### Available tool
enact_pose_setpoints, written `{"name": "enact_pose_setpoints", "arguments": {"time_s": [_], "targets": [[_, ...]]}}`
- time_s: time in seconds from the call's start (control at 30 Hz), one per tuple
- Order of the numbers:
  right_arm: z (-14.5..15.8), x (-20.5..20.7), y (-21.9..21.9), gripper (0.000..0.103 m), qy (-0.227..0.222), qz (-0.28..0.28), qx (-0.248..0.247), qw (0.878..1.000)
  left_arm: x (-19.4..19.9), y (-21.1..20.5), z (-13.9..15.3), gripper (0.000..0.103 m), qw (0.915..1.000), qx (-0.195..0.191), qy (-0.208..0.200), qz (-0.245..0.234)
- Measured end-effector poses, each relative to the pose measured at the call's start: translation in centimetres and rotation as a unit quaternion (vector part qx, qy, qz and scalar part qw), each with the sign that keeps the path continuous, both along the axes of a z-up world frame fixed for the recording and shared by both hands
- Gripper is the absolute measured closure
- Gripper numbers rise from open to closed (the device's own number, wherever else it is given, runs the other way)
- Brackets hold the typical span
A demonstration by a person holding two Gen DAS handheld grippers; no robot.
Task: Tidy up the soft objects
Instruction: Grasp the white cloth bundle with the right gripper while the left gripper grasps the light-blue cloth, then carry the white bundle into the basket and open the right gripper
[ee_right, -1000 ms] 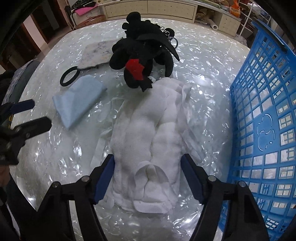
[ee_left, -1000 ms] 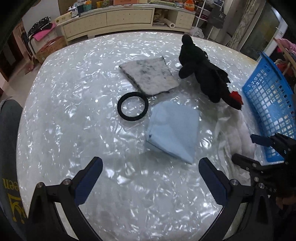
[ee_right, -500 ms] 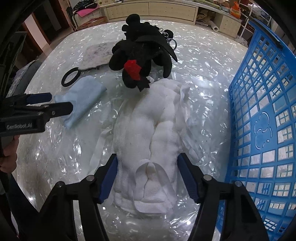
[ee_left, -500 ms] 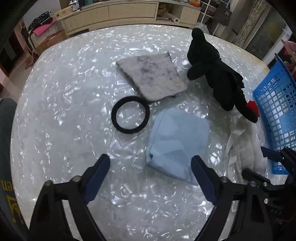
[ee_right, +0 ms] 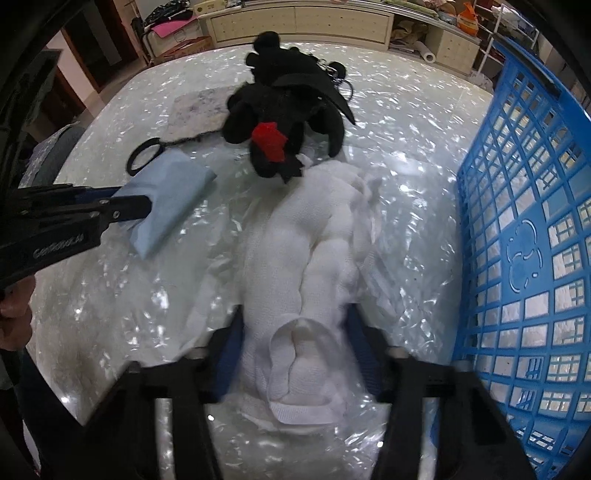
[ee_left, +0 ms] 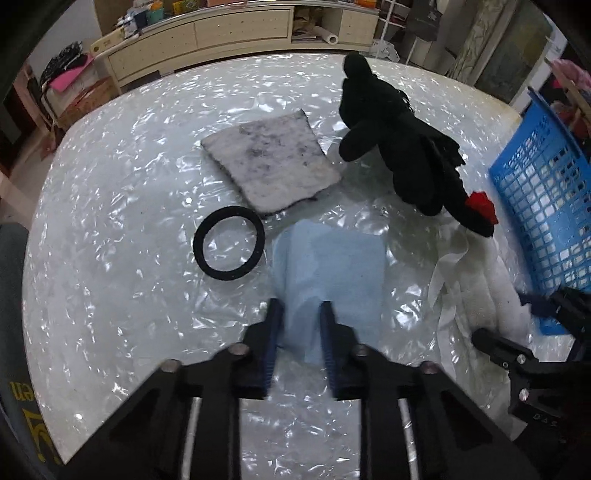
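A light blue cloth (ee_left: 332,269) lies on the table, and my left gripper (ee_left: 301,325) is shut on its near edge; both also show in the right wrist view, the cloth (ee_right: 166,199) and the gripper (ee_right: 122,203). A bunched white towel (ee_right: 314,266) lies in front of my right gripper (ee_right: 295,332), whose fingers have closed in against its near end. A black plush toy (ee_left: 402,155) with a red patch lies behind, and shows in the right wrist view (ee_right: 288,110). A grey felt pad (ee_left: 273,162) and a black ring (ee_left: 229,247) lie left of it.
A blue plastic basket (ee_right: 524,221) stands on its side at the right edge of the table (ee_left: 110,221), also in the left wrist view (ee_left: 546,206). A low cabinet (ee_left: 221,26) stands beyond the table. A keyring (ee_right: 340,74) lies behind the plush toy.
My left gripper moved forward and shut on the blue cloth's near edge. My right gripper narrowed around the near end of the white towel.
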State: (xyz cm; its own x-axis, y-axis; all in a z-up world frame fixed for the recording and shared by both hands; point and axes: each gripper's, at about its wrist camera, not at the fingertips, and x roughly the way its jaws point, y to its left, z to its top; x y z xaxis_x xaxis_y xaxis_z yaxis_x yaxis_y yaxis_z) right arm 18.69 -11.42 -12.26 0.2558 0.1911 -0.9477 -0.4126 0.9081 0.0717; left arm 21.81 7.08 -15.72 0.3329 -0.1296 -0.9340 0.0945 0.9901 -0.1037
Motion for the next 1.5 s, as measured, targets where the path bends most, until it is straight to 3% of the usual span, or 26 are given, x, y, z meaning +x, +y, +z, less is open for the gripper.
{"name": "enact_pose_setpoints", "arguments": {"time_s": [0.37,0.63,0.87,1.23,1.5], "targets": [[2.3,-1.5,0.5,0.079,0.003,0.011,0.002,1.0,-4.7,1.9,2.3,0.098,0.9985,-0.052,-0.017,0.001],[6.7,-2.6,0.8,0.079,-0.03,0.031,0.017,0.999,-8.6,2.3,7.7,0.098,0.9969,-0.047,-0.062,-0.009],[11.8,-4.2,0.2,0.079,-0.085,0.059,0.024,0.994,-11.7,0.6,12.4,0.098,0.9927,-0.055,-0.104,-0.024],[17.4,-4.2,-6.7,0.079,-0.147,0.019,0.012,0.989,-12.4,-3.3,15.5,0.098,0.9877,-0.063,-0.135,-0.048],[16.6,-2.1,-11.5,0.079,-0.151,-0.041,-0.002,0.988,-12.5,-4.5,15.5,0.098,0.9875,-0.061,-0.134,-0.056]]}}
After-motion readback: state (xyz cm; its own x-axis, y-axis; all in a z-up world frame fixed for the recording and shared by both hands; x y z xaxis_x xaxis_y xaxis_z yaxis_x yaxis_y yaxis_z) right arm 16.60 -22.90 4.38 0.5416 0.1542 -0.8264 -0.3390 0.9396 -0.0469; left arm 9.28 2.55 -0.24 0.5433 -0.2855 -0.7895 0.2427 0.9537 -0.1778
